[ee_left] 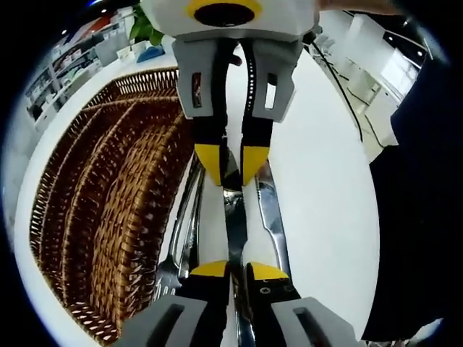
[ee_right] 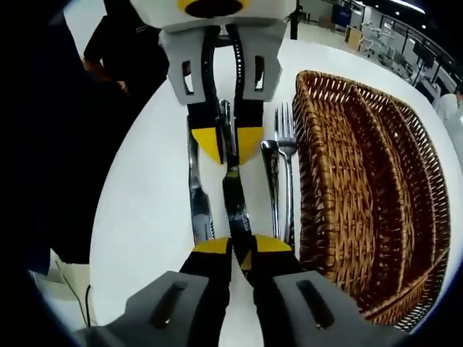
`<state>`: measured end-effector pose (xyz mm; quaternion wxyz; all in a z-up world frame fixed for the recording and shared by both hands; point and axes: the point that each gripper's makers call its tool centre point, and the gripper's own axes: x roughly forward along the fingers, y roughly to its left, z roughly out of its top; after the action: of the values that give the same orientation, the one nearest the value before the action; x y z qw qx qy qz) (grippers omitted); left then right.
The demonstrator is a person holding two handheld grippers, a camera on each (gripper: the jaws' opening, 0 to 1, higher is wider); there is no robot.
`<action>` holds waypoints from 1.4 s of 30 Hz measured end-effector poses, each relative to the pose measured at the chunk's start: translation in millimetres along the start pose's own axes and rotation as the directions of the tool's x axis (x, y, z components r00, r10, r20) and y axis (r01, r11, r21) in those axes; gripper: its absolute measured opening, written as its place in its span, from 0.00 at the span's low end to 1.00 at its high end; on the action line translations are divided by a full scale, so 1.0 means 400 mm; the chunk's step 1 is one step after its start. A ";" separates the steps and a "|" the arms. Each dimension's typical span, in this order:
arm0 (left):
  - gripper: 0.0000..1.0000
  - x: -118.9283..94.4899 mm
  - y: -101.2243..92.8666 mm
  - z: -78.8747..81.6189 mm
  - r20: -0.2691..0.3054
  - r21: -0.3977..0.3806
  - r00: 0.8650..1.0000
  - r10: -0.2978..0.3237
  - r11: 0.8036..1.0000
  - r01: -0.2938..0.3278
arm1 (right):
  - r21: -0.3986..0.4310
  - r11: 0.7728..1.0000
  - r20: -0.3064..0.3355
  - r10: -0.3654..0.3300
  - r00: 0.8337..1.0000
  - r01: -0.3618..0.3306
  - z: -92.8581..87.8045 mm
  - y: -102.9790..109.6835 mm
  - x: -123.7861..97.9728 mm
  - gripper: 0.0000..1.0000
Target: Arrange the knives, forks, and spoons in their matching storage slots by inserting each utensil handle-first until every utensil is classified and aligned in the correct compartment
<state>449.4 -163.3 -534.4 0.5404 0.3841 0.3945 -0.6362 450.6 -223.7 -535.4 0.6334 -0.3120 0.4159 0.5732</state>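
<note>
A table knife point(ee_right: 234, 194) hangs lengthwise between my two grippers, which face each other tip to tip. My right gripper point(ee_right: 242, 246) is shut on its near end, and my left gripper point(ee_right: 230, 143) is shut on the far end. In the left gripper view the same knife point(ee_left: 234, 217) runs from my left gripper point(ee_left: 237, 270) up to the right gripper point(ee_left: 231, 160). A second knife point(ee_right: 197, 195) lies on the white table. A fork point(ee_right: 286, 134) and another utensil point(ee_right: 273, 181) lie beside the wicker tray point(ee_right: 362, 181), whose long slots look bare.
The wicker tray point(ee_left: 108, 217) sits at the round white table's point(ee_left: 325, 195) edge. A person in dark clothes point(ee_right: 119, 43) stands close by. A black cable point(ee_left: 347, 101) crosses the far table, with a plant point(ee_left: 145, 30) and shelves beyond.
</note>
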 end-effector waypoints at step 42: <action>0.17 0.001 -0.024 -0.004 0.083 0.110 0.996 0.023 0.993 -0.032 | 0.091 0.995 -0.053 0.049 0.997 -0.044 -0.001 0.012 0.003 0.09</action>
<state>440.0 -161.1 -534.5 0.5426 0.3927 0.3308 -0.6648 445.8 -222.9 -536.2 0.6215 -0.2892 0.4658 0.5595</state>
